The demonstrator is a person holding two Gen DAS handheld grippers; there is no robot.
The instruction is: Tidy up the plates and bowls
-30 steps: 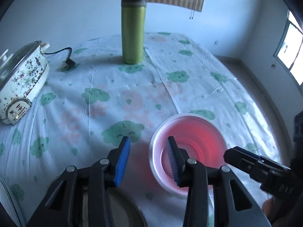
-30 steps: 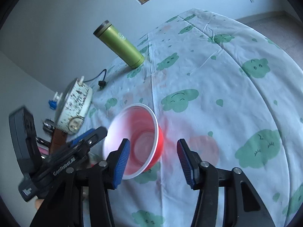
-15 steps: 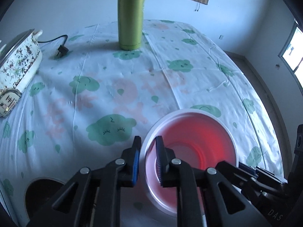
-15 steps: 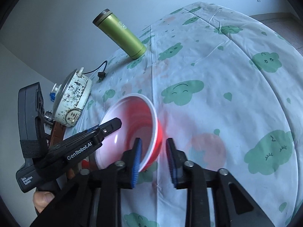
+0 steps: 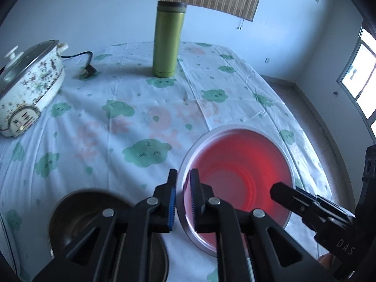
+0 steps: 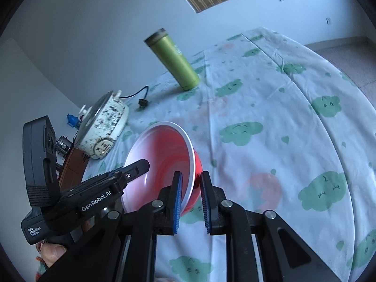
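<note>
Both tongs, left [image 5: 182, 196] and right [image 6: 190, 196], are clamping opposite rims of the red bowl [image 5: 237, 178], the right's jaws closing, near the green flask [image 5: 167, 38].

Red bowl [image 5: 237, 183], white rim; green flask [image 5: 166, 40]; white cloth [image 5: 117, 117] printed with green clouds

Red bowl [image 5: 237, 178]: plastic, red outside, pale white-pink inside, white rim. Sitting tilted above cloud-print worktop cloth, mouth facing left tool side in right wrist view [image 6: 164, 162]. Rim being pinched at two opposite points.

Dark bowl [image 5: 77, 213]: brown, round, lying upright on worktop near left edge, just beside red bowl, partly hidden.
</note>
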